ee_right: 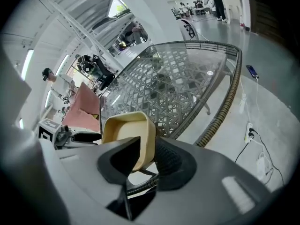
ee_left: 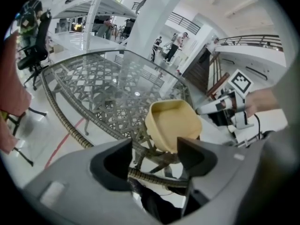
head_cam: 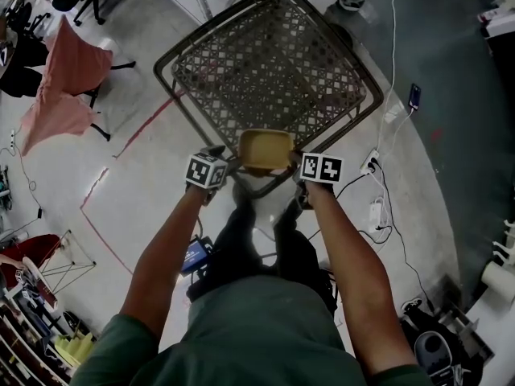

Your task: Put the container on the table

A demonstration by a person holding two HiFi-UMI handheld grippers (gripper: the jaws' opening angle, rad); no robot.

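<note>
A shallow yellow container point(head_cam: 265, 149) is at the near corner of the glass-topped metal lattice table point(head_cam: 165, 71); whether it rests on the glass I cannot tell. My right gripper point(head_cam: 296, 171) is shut on the container's right wall, and in the right gripper view the rim point(ee_right: 126, 135) runs between the jaws of that gripper point(ee_right: 146, 151). My left gripper point(head_cam: 225, 169) is beside the container's left side. In the left gripper view that gripper point(ee_left: 154, 149) stands open, and the container point(ee_left: 174, 123) lies just beyond its right jaw, untouched. The right gripper point(ee_left: 220, 109) shows past it.
A pink cloth point(head_cam: 64, 79) hangs over a chair at the left. Cables and a power strip point(head_cam: 374, 163) lie on the floor to the right of the table, near a phone point(head_cam: 414, 96). Red tape lines mark the floor. People stand far off point(ee_left: 173, 46).
</note>
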